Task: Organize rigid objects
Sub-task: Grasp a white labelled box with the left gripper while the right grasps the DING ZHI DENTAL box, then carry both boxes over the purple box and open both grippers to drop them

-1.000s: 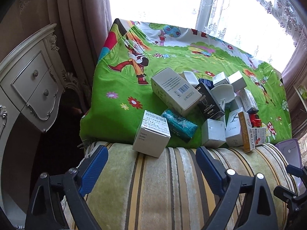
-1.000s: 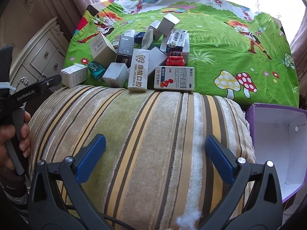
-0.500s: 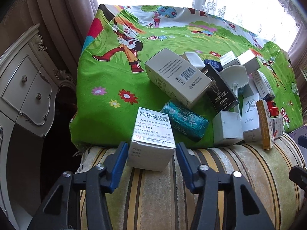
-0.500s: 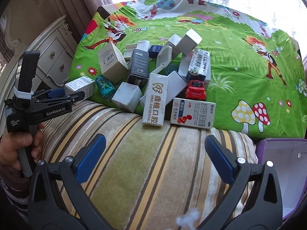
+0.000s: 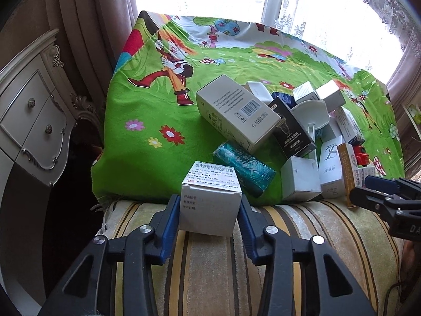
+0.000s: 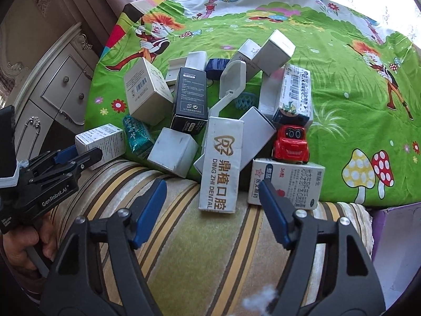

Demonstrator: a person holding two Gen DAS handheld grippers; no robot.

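A heap of small boxes lies on a green cartoon cloth point(image 5: 147, 100) at the edge of a striped cushion point(image 5: 210, 268). My left gripper point(image 5: 209, 205) is shut on a small white medicine box point(image 5: 210, 200), one blue pad on each side; the box also shows in the right wrist view point(image 6: 101, 141). My right gripper point(image 6: 213, 202) is open, its fingers either side of the white dental box point(image 6: 222, 164), without touching it. A red toy car point(image 6: 290, 144) sits on a white and blue medicine box point(image 6: 289, 184).
A teal packet point(image 5: 244, 168), a large white barcode box point(image 5: 236, 110) and a black box point(image 5: 292, 129) lie just beyond the held box. A white dresser point(image 5: 29, 121) stands left. A purple box point(image 6: 394, 234) shows at the right edge.
My left gripper has closed in on the small white medicine box and now grips it. My right gripper has moved forward to the dental box and narrowed a little.
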